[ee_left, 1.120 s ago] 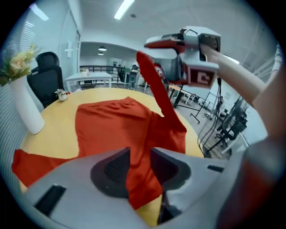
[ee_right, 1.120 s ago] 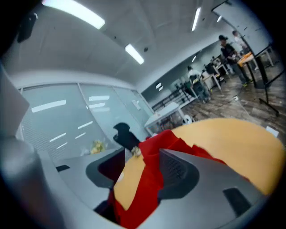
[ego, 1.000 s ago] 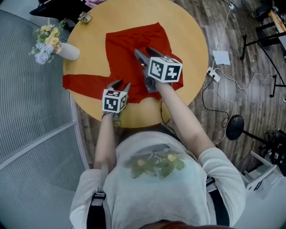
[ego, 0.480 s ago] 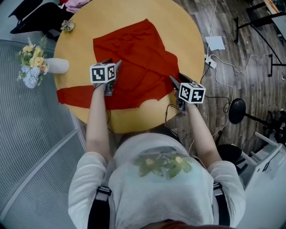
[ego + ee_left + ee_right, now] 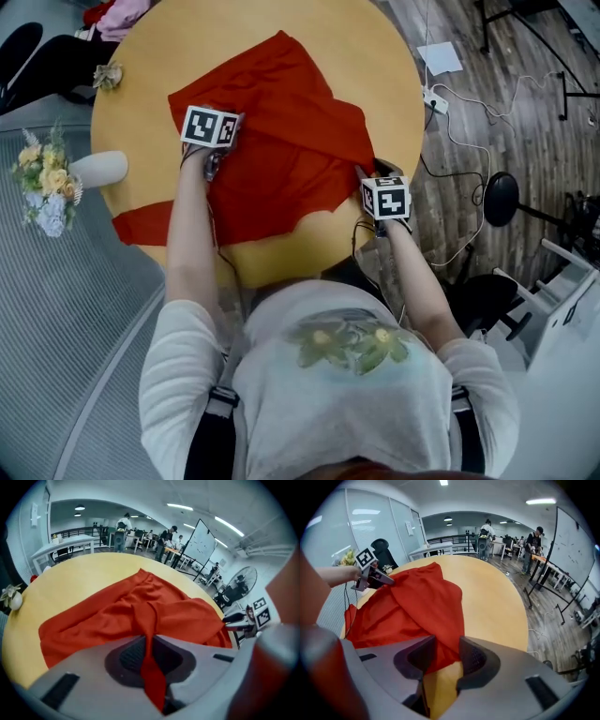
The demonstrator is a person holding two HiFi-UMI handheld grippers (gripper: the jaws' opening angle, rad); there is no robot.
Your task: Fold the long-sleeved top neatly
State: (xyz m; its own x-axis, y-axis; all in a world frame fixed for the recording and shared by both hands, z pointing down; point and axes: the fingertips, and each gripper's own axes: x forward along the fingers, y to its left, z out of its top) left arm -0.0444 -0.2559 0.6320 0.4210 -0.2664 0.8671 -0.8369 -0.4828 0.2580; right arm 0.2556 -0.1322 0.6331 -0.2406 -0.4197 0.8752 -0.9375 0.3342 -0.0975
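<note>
Pinching a ridge of red top (image 5: 117, 616) in the just-closed left claw (image 5: 150, 641); narrowing the wide right claw (image 5: 447, 648) around its hem, ungripped. Lifted now: lopsided drag.

Left gripper (image 5: 150, 641) has just closed on the top (image 5: 281, 103); right gripper (image 5: 446, 645), closing, straddles its edge.

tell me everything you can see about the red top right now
The red top is thin, soft-looking plain cloth, lying rumpled and partly folded across the round wooden table, one sleeve trailing to the table's near left edge. The left gripper has just closed and pinches a raised fold of it. The right gripper, jaws apart but just closing, has the top's near right edge between them.
</note>
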